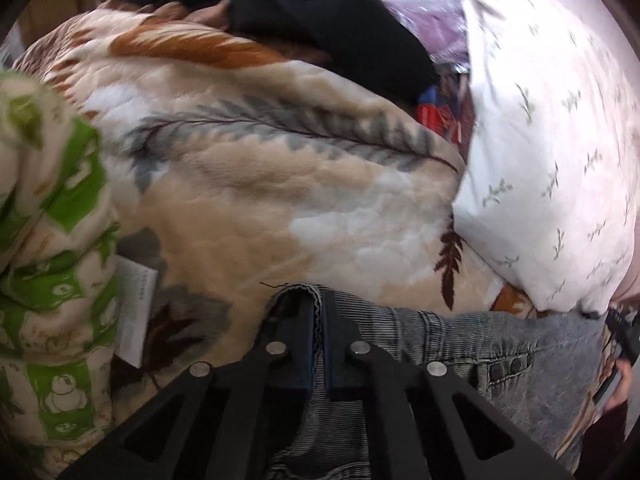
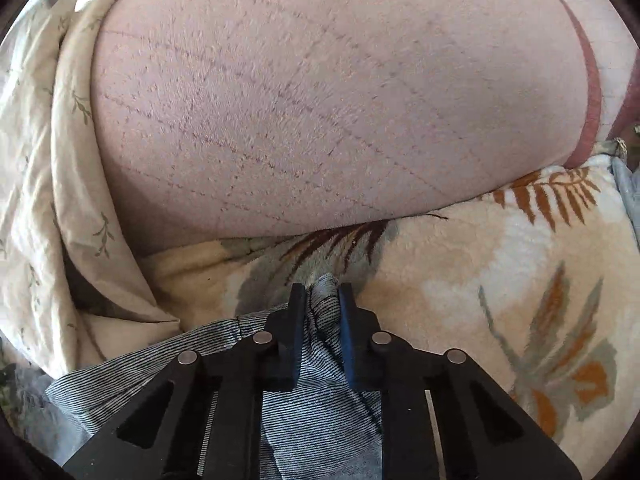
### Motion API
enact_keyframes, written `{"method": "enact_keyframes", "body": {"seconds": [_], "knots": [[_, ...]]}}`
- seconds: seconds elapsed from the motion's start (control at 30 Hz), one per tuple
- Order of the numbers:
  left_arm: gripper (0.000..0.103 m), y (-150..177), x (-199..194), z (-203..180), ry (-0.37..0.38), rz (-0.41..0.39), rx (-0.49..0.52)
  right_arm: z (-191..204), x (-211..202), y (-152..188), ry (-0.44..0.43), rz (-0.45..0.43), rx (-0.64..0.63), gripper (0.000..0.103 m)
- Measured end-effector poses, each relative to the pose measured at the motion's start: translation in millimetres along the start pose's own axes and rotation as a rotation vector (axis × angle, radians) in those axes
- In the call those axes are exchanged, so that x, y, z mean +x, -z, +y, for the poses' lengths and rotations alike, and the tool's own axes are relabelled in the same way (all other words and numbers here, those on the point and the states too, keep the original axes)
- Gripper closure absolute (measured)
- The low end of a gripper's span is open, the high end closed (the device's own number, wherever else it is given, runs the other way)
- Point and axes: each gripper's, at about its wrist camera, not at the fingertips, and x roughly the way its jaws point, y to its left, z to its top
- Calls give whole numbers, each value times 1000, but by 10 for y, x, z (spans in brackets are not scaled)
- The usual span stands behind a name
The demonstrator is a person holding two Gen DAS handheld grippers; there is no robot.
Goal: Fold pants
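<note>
The pants are grey-blue striped denim with a buttoned pocket, lying on a beige leaf-print blanket. My left gripper is shut on a hemmed edge of the pants, which stands up between its fingers. In the right wrist view the same pants run under my right gripper, which is shut on a bunched fold of the denim over the leaf-print blanket. The right gripper also shows at the far right of the left wrist view.
A white leaf-sprig pillow lies right of the pants, black clothing behind, a green-and-cream panda blanket at left with a paper label. A pink quilted cushion fills the right wrist view, cream bedding beside it.
</note>
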Motion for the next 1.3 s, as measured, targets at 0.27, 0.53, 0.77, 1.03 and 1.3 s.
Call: {"method": "enact_keyframes", "body": {"seconds": [0.27,0.53,0.77,1.03,1.3], "knots": [[99,54,-623,6,92,-123,-22,-250,-530,157,-31,-71,78,90],[99,182,-1467,-127,207,-213,-5,-481,-1355,152,-96,-151,136,90],[99,608,-2125,74,311,-265,-40,-838,-2095,394,-158,-209,214,90],[98,1463,-2655,224,355,-266,21,-1235,-2652,1309,-183,-201,235,90],[98,2352,-2563,540,316,-179,23,-1500,-2695,2323,-199,-89,251,90]]}}
